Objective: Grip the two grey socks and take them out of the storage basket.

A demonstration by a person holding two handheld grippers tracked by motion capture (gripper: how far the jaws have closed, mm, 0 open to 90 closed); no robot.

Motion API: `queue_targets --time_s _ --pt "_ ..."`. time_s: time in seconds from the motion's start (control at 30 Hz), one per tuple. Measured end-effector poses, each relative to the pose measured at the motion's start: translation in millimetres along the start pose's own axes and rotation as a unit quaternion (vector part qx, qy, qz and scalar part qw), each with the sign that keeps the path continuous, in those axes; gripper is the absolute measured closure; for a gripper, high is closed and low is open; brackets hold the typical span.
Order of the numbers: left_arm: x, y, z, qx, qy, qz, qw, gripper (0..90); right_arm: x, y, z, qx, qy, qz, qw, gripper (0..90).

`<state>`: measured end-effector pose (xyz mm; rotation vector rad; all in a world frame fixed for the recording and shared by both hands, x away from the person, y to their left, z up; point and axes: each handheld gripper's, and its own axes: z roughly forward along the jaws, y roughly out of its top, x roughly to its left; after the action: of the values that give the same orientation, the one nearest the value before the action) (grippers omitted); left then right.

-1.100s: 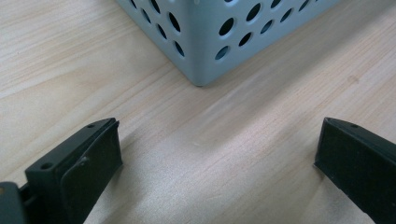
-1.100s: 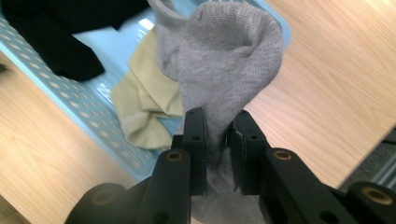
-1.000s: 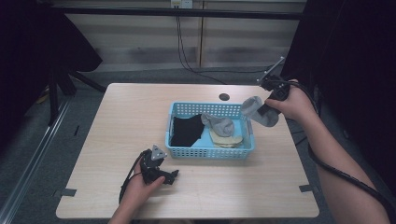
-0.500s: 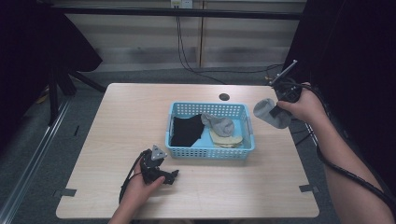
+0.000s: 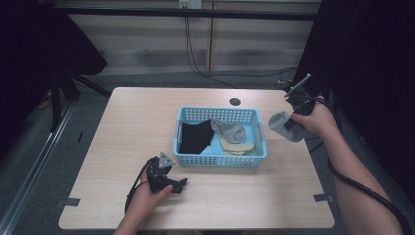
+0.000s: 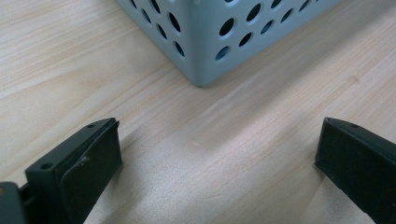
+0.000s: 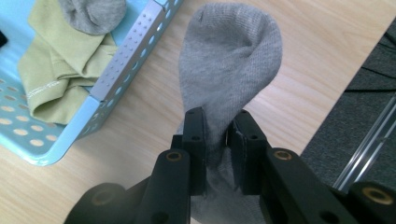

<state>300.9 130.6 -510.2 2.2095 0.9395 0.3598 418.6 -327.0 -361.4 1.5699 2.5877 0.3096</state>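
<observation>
Inspector: Worktop (image 5: 122,127) fills the middle of the high view; blue basket (image 5: 220,159) sits centre frame, holding a black garment (image 5: 195,138), a yellow-green sock (image 5: 237,147) and a grey one.

Clerk: And the grippers?

Inspector: Right gripper (image 7: 217,135), centre right in the high view, pinches a grey sock (image 7: 231,56) just right of the basket. Left gripper (image 6: 217,154), lower centre, jaws spread, nothing between them.
</observation>
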Motion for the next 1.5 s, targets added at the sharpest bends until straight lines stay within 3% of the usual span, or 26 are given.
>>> queue_targets --time_s 0.37,0.83,1.07,1.2,1.5 --pt "-0.3 -0.2 0.4 -0.003 0.002 -0.001 1.0000 0.0 1.8 -6.8 41.6 0.018 0.017 0.011 0.9996 76.9" --pt "0.1 -0.1 0.1 -0.001 0.001 0.001 1.0000 0.0 7.1 -10.7 68.3 0.022 0.038 0.015 0.9989 75.7" --pt "0.3 -0.2 0.2 -0.001 0.000 0.001 1.0000 0.0 8.9 -10.6 72.4 0.024 0.036 0.009 0.9990 72.9" --pt "0.0 -0.3 0.4 -0.003 0.002 0.001 1.0000 0.0 9.8 -9.7 71.1 0.025 0.028 0.005 0.9993 66.9" --pt "0.2 0.0 -0.1 0.001 0.001 0.002 1.0000 0.0 13.5 -7.2 54.9 0.027 0.010 -0.017 0.9994 57.0"
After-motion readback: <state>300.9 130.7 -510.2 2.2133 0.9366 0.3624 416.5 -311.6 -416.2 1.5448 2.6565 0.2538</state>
